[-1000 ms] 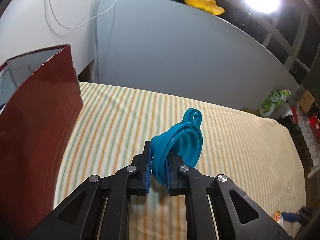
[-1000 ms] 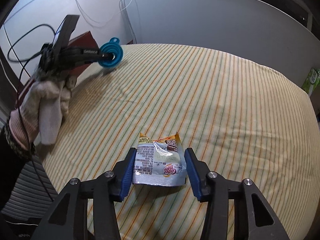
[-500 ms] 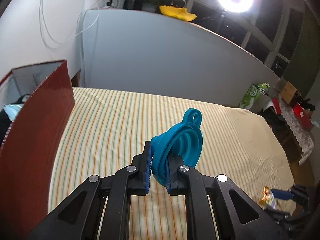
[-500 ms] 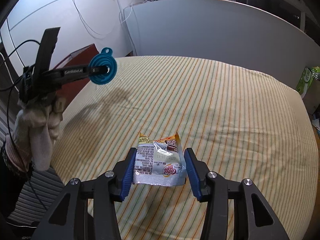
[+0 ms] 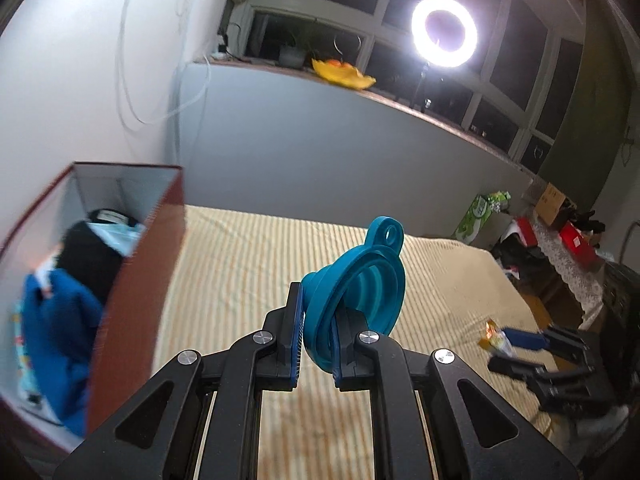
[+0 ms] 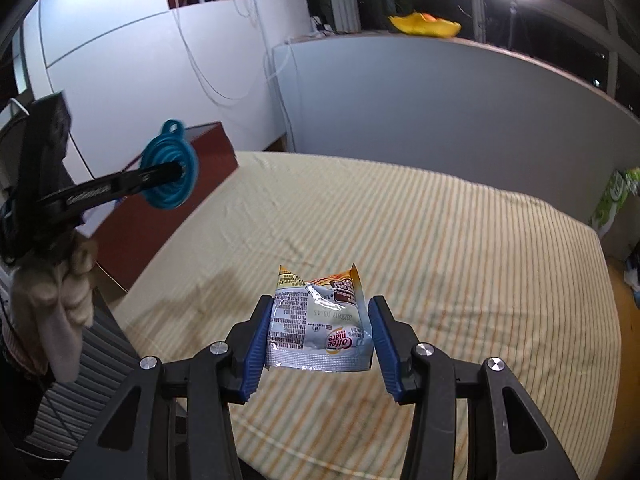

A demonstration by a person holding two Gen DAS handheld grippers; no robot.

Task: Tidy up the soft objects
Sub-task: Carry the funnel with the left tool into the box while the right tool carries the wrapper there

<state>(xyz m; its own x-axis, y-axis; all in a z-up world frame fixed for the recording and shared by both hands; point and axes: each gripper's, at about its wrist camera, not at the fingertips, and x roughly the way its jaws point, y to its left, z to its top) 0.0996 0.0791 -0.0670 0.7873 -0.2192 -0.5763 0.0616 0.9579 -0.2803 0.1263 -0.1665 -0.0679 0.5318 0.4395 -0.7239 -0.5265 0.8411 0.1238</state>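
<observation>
Left gripper [image 5: 316,340] clamps the blue funnel [image 5: 354,296] beside the red box [image 5: 132,288], hanging loop pointing up; right gripper [image 6: 318,336] clamps the sachet [image 6: 320,320] upright

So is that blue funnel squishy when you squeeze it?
Probably. The funnel has stepped folding rings, so it likely squashes flat. Held between the left gripper jaws, it looks light and rubbery, so unlikely to slip.

"Coffee mate" upside down on sachet [image 6: 320,332], date "2023.07.03" on sachet
</observation>
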